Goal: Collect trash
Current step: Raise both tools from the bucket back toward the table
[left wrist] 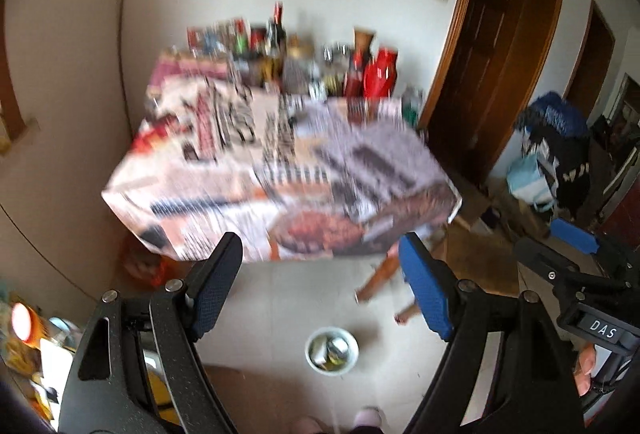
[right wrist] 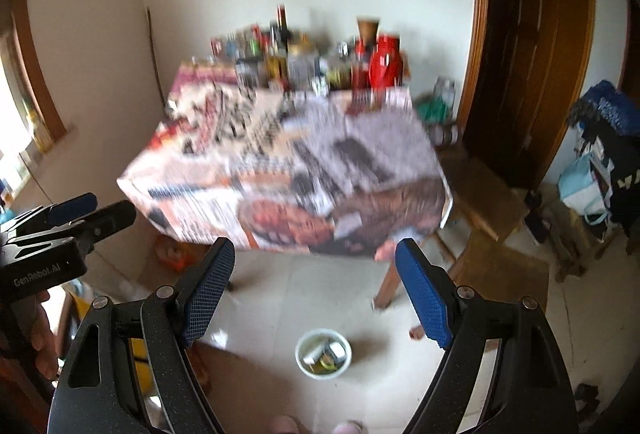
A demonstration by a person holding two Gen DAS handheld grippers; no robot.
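A small white bin [left wrist: 331,351] with trash inside stands on the tiled floor below and in front of me; it also shows in the right wrist view [right wrist: 323,353]. My left gripper [left wrist: 320,274] is open and empty, held high above the floor. My right gripper [right wrist: 314,274] is open and empty too. Each gripper shows in the other's view: the right one [left wrist: 560,246] at the right edge, the left one [right wrist: 84,212] at the left edge. Both views are blurred. No loose trash can be made out on the table.
A table [left wrist: 280,170] covered with printed paper stands ahead, with bottles and jars [left wrist: 280,50] crowded at its far end. Wooden stools [right wrist: 480,194] stand to its right. A dark door [left wrist: 500,46] and bags [left wrist: 552,154] are at the right. Clutter lies at the lower left.
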